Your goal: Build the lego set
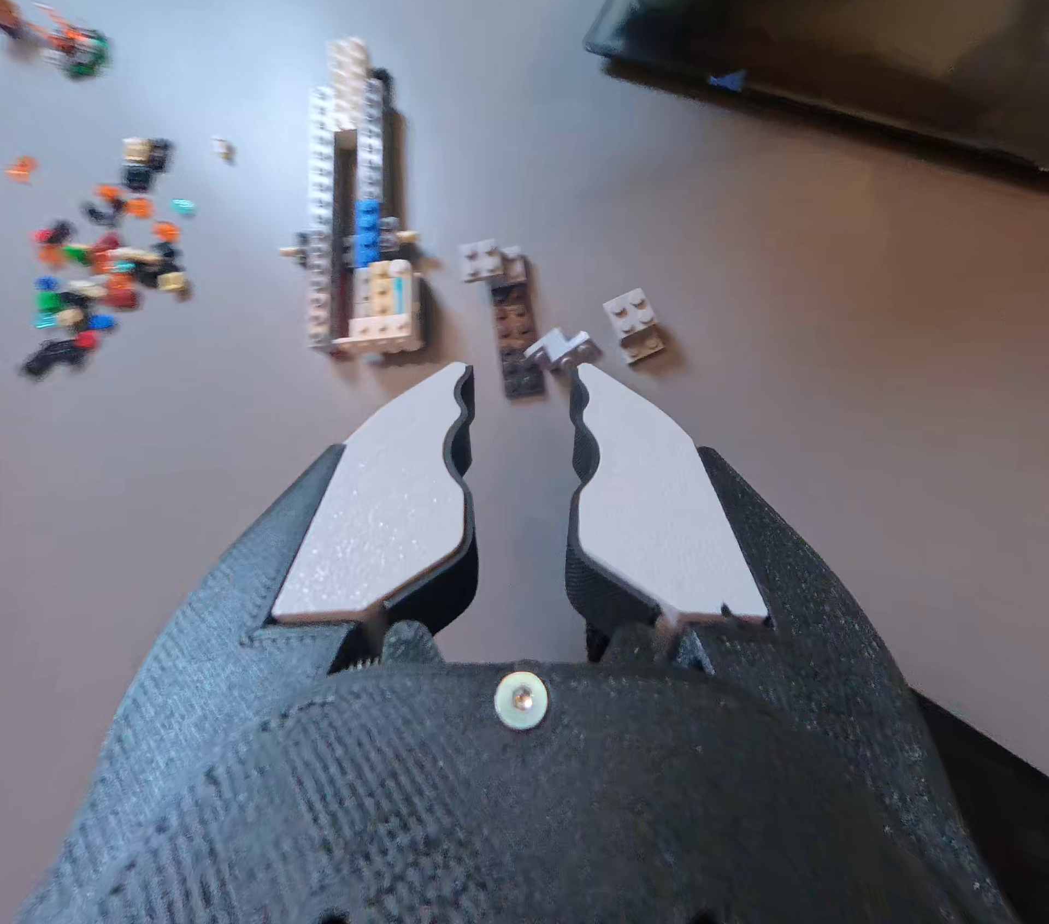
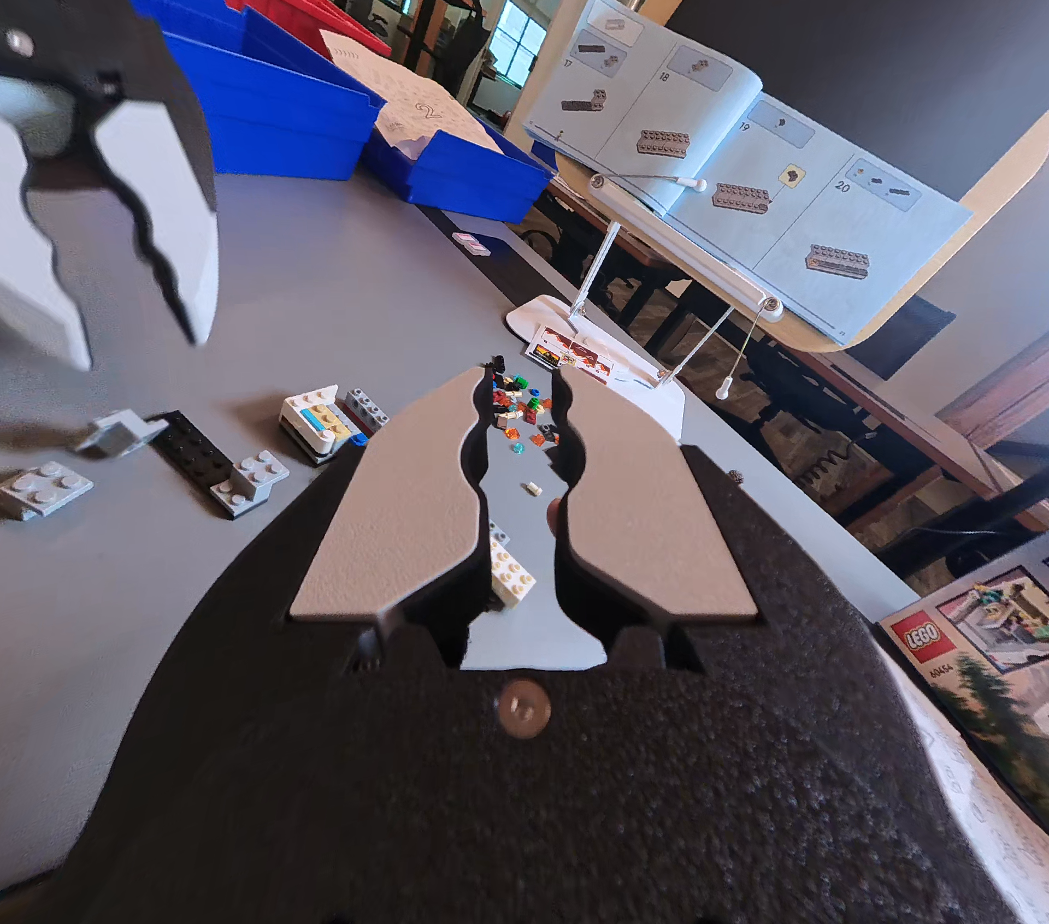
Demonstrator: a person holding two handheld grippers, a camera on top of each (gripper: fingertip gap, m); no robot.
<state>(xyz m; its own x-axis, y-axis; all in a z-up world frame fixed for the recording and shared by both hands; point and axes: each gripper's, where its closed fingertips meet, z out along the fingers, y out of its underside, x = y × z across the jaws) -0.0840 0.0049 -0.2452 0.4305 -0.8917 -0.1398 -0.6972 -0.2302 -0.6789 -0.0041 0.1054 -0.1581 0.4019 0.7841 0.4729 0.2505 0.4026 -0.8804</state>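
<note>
My left gripper (image 1: 525,375) is open and empty, and hovers just above and short of a small grey bracket piece (image 1: 562,346) that lies at the near end of a black plate (image 1: 513,324). A second grey bracket (image 1: 488,261) sits on the plate's far end. A grey 2x2 stack (image 1: 633,324) lies to the right. The long grey and white assembly (image 1: 357,216) lies to the left. My right gripper (image 2: 521,377) is open and empty above that assembly (image 2: 329,420), whose white end (image 2: 511,579) shows between the jaws. The left gripper (image 2: 142,349) hangs over the bracket (image 2: 122,434).
A pile of small coloured pieces (image 1: 96,261) lies on the grey table (image 2: 340,272). An open instruction booklet (image 2: 738,159) rests on a white stand, with a sticker sheet (image 2: 573,358) on the stand's base. Blue bins (image 2: 284,102) line the far edge. The set's box (image 2: 993,670) lies at the right. Across from one pair of fingers to the other is roughly 15 cm. From the left gripper's tips to the grey 2x2 stack (image 1: 633,324) is close to 4 cm. The right camera catches it too, in the right wrist view (image 2: 36,476).
</note>
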